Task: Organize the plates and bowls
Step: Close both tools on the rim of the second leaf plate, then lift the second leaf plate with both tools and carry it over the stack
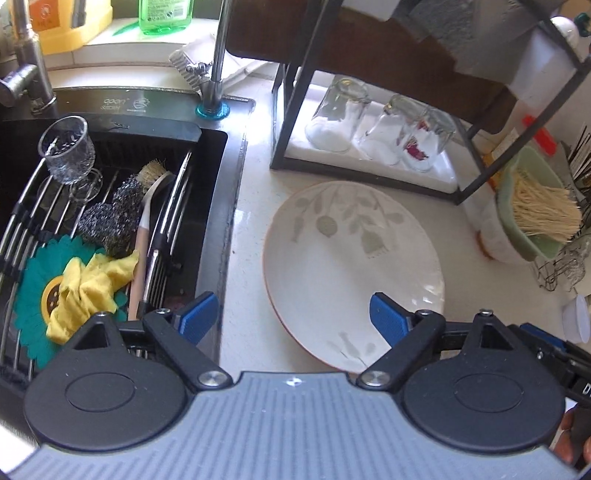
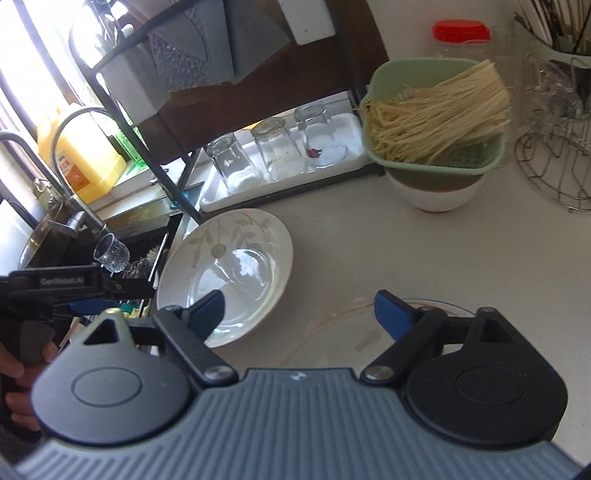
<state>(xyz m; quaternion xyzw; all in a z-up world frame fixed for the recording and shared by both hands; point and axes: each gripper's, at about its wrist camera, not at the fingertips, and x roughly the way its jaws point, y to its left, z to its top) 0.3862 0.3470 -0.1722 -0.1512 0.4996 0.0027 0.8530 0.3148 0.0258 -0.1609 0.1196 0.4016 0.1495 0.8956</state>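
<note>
A white oval plate with a grey leaf pattern lies flat on the counter beside the sink; it also shows in the right wrist view. My left gripper is open and empty, hovering over the plate's near left edge. My right gripper is open and empty, above the counter to the right of the plate, over a faint second flat plate with a thin rim. A white bowl stands at the back right under a green strainer full of noodles.
A black sink on the left holds a rack, a glass, scourers, a brush and a yellow cloth. A black metal shelf stands behind the plate with three upturned glasses. A wire stand and a red-lidded jar are far right.
</note>
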